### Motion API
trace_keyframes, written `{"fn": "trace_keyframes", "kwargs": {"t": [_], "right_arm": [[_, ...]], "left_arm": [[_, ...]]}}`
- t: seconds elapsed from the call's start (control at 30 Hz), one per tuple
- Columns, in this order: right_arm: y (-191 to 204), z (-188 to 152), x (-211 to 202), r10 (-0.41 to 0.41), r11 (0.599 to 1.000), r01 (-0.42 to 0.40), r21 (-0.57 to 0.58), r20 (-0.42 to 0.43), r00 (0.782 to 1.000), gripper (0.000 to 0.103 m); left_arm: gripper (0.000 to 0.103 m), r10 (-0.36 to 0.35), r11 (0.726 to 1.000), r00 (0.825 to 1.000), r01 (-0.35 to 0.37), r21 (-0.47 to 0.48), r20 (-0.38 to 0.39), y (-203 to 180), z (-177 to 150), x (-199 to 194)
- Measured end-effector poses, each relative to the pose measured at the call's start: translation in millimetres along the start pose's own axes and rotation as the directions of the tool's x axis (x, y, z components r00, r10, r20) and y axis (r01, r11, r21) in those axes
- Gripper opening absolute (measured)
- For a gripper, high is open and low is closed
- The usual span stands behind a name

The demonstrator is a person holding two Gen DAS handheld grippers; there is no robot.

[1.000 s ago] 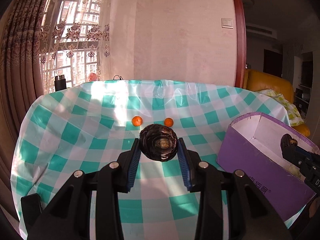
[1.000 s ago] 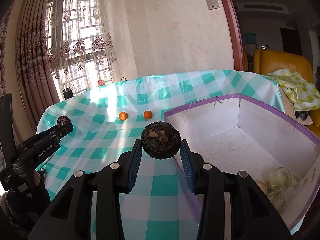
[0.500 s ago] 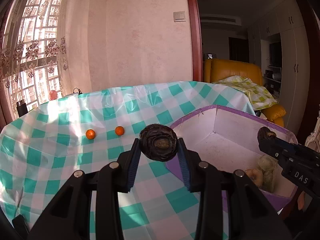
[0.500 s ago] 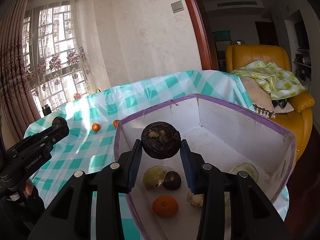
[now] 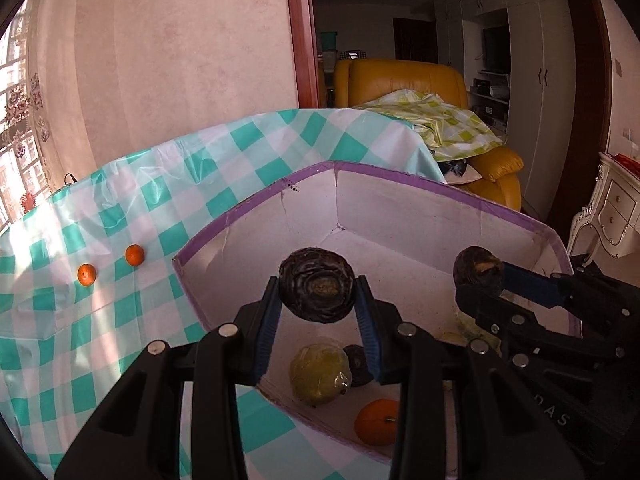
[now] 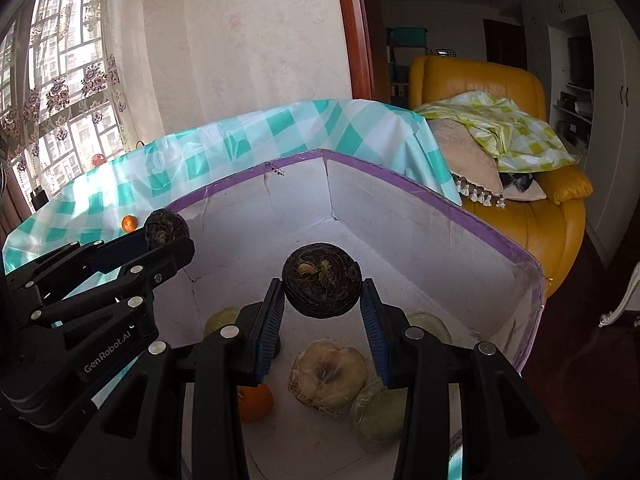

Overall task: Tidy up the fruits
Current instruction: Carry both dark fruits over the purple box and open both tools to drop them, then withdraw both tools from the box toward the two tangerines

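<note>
Now drop-off step: left gripper (image 5: 317, 320) jaws clamp dark wrinkled fruit (image 5: 317, 290), right gripper (image 6: 322, 318) jaws clamp second dark fruit (image 6: 321, 280), both above purple-rimmed box (image 5: 400, 178). Two small oranges (image 5: 110, 265) remain on bench (image 5: 80, 360). Next move likely: lower, release clear of fruit inside.

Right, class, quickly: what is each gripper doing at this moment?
Left gripper: closed on a dark round fruit, over the box.
Right gripper: closed on another dark round fruit, also over the box.
</note>
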State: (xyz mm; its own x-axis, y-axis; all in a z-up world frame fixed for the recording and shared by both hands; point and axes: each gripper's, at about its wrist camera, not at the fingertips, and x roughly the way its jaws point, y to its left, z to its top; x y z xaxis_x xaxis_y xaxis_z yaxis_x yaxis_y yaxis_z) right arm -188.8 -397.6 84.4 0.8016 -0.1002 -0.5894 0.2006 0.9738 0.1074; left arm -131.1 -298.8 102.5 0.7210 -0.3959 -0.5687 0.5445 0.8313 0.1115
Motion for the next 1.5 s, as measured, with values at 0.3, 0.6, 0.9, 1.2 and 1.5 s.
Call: {"fn": "trace_keyframes", "kwargs": {"t": [0.3, 0.6, 0.9, 1.2, 1.5], "right_arm": [[10.4, -6.4, 30.0, -0.078, 0.990, 0.057, -0.132, -0.160, 0.984, 0.040], [9.3, -6.4, 32.9, -0.102, 0.987, 0.078, -0.140, -0.177, 0.979, 0.041], [-1.5, -3.8, 25.5, -0.156, 0.985, 0.142, -0.100, -0.150, 0.976, 0.068], [40.2, 12.0, -14.7, -0.113, 0.988, 0.123, -0.097, 0.099, 0.989, 0.087], [140.6, 7.2, -56.5, 0.013, 0.977, 0.078, -0.200, 0.414, 0.910, 0.087]], "left_arm": [[0.038, 0.030, 0.999, 0.958, -0.020, 0.039, -0.285, -4.6, -0.2, 61.2], [0.046, 0.053, 0.996, 0.954, -0.031, 0.078, -0.294, -5.3, -3.4, 67.0], [0.088, 0.063, 0.994, 0.984, -0.047, 0.094, -0.168, 4.2, -4.3, 46.8], [0.101, 0.128, 0.990, 0.986, -0.120, -0.078, 0.111, 85.2, -22.6, -27.2], [0.101, 0.364, 0.892, 0.931, -0.352, -0.284, -0.011, 226.6, -88.7, -28.2]]}}
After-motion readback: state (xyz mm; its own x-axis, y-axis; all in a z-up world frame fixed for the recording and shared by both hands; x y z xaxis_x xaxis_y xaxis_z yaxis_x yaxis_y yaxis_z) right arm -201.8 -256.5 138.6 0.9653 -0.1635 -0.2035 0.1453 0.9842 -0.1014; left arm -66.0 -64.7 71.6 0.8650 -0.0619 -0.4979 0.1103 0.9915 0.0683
